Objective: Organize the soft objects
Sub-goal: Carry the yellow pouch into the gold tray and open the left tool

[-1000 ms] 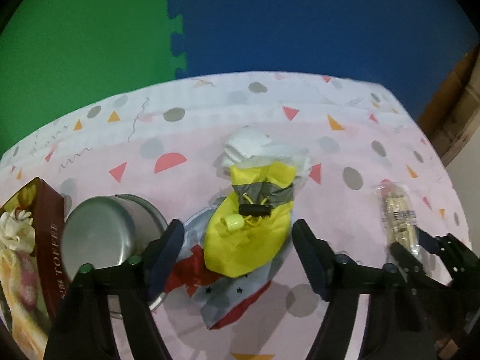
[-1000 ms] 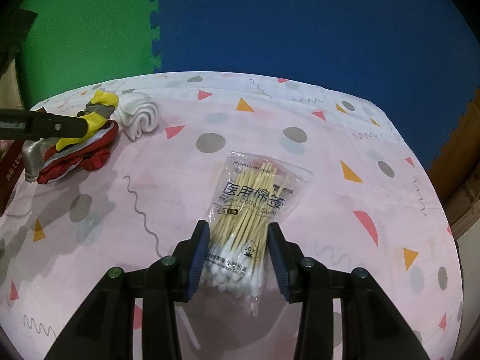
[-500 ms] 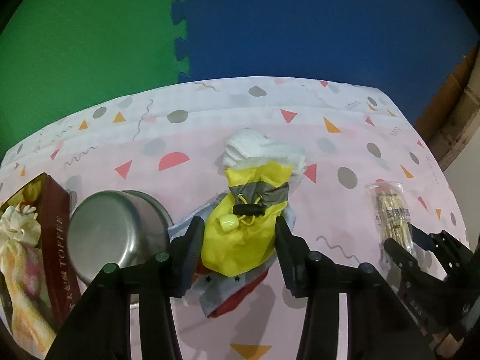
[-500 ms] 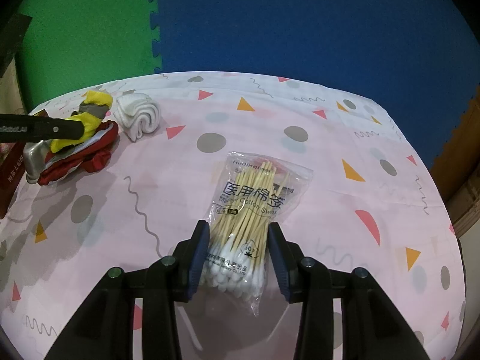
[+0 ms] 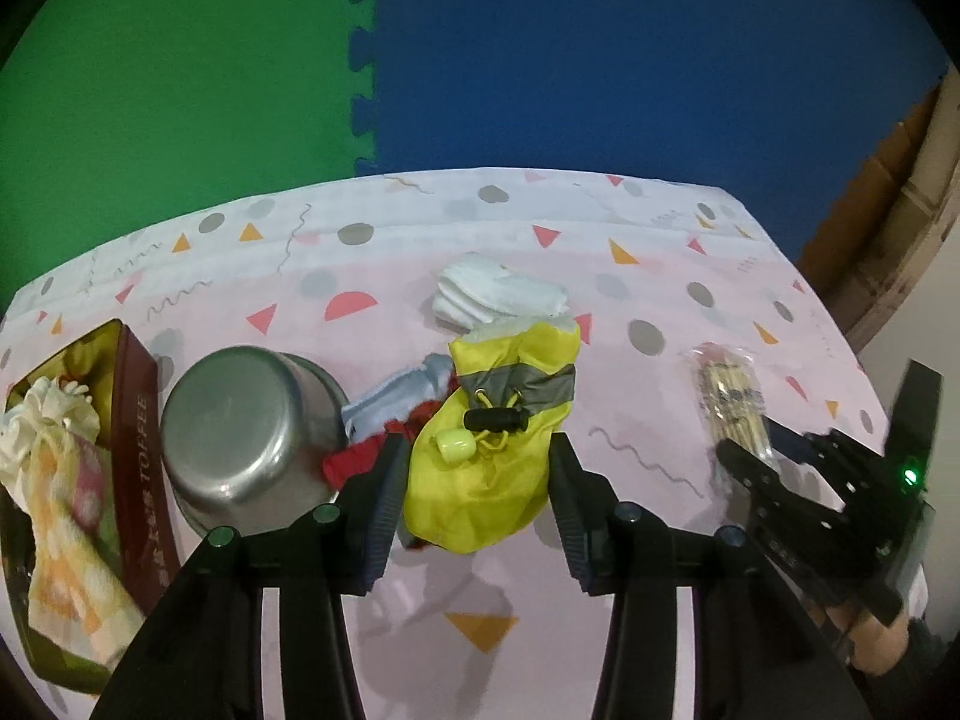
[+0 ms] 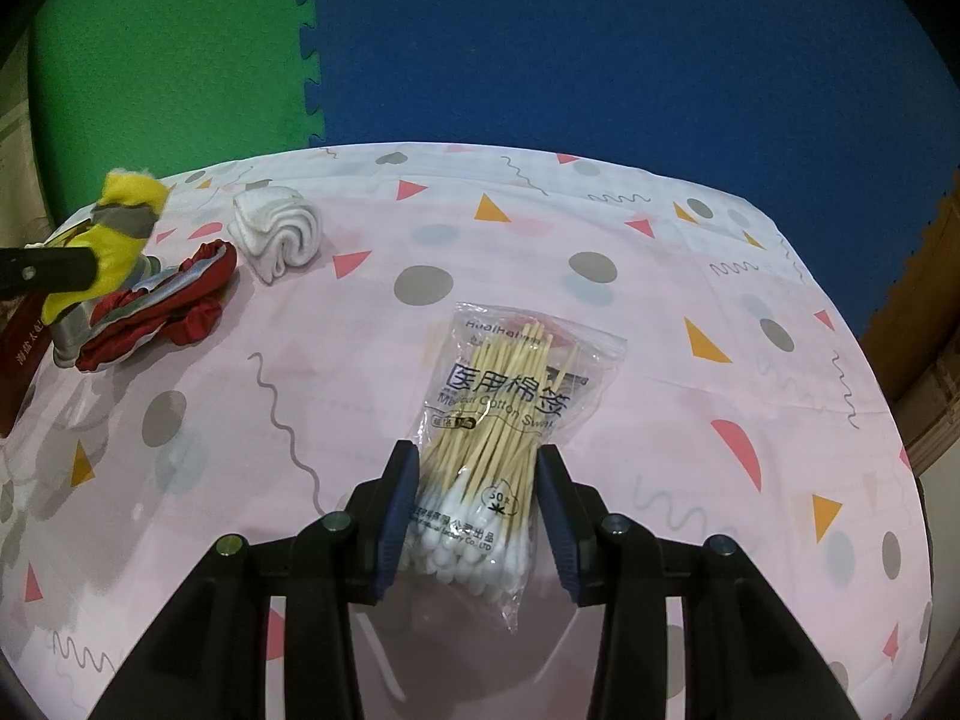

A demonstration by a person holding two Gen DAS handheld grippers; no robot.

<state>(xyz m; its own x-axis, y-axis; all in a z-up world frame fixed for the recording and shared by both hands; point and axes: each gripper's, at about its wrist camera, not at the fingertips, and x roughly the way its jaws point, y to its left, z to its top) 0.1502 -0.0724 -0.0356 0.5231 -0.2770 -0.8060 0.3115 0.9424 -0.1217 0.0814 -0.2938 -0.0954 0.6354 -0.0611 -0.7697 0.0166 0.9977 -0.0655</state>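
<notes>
- At far left an open toffee tin point(image 5: 135, 396) already holds a soft patterned cloth point(image 5: 60, 480); just beside it a steel bowl point(image 5: 246, 438) sits upside down on the surface point(image 5: 420, 252).
- Next comes the red and pale blue fabric point(image 5: 372, 420), lying limp against the bowl; we judge it light and floppy.
- Our left gripper point(image 5: 477, 480) has just been closing its jaws, and they now pinch the yellow pouch point(image 5: 486, 450), which looks lifted off the fabric. It is thin, slick cloth, so we judge the bunched body a surer hold than the cord toggle.
- Behind it lies the rolled white cloth point(image 6: 276, 234), soft and likely to unroll.
- Our right gripper point(image 6: 477, 510) holds the cotton swab bag point(image 6: 504, 420) at its swab end, jaws narrow; we judge it light, its film slippery.
</notes>
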